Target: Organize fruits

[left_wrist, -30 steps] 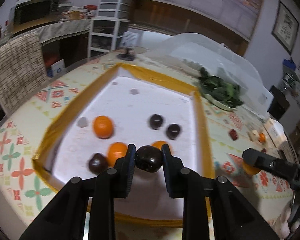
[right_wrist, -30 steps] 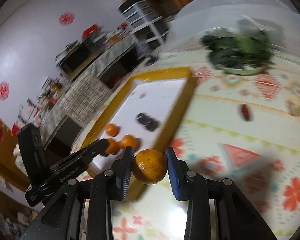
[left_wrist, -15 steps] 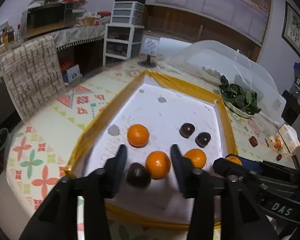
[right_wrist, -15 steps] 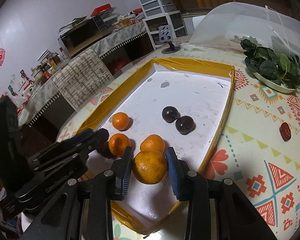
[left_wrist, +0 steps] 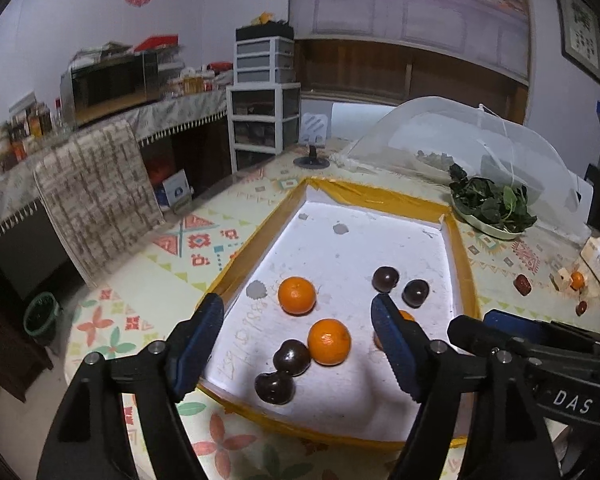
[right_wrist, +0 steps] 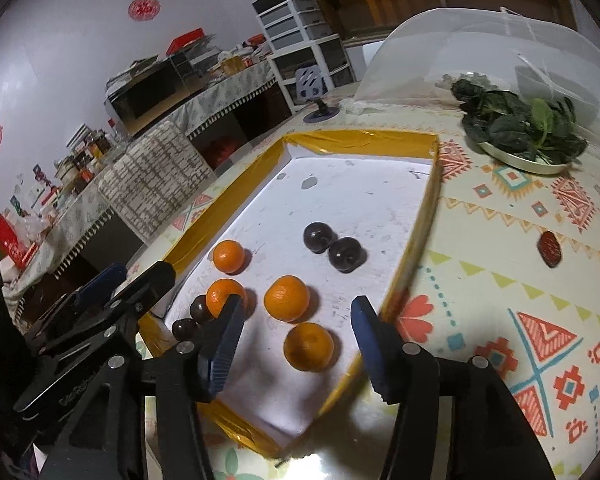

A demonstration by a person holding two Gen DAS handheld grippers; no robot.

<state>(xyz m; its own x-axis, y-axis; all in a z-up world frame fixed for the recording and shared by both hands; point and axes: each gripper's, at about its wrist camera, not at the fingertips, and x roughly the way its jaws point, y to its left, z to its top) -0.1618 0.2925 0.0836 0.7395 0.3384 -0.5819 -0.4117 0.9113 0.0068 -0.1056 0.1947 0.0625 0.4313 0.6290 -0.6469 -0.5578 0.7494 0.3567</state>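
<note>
Four oranges and four dark plums lie in the white, yellow-rimmed tray (right_wrist: 420,216) at centre frame of the right wrist view: one orange (right_wrist: 229,256) at mid-left, a second (right_wrist: 225,297) below it, a third (right_wrist: 287,298) at centre and a fourth (right_wrist: 309,346) at lower centre. Two plums (right_wrist: 319,237) (right_wrist: 347,254) touch each other above centre; two more (right_wrist: 200,309) (right_wrist: 185,329) sit at lower left. The left gripper (left_wrist: 296,340) and the right gripper (right_wrist: 294,344) are both opening, fingers (left_wrist: 198,344) wide apart and gripping nothing; the nearest plum (left_wrist: 274,387) lies below the left one, the fourth orange between the right one's fingers without touching them.

The tray rests on a table (right_wrist: 520,300) with a patterned cloth. At upper right are a plate of greens (right_wrist: 520,128) and a clear mesh food cover (right_wrist: 480,44); a red date (right_wrist: 549,249) lies at right. Drawer units (left_wrist: 266,96) and cluttered shelves line the white wall behind.

A second earlier, the left gripper clamped a plum and the right an orange; both fruits now lie released in the tray.
</note>
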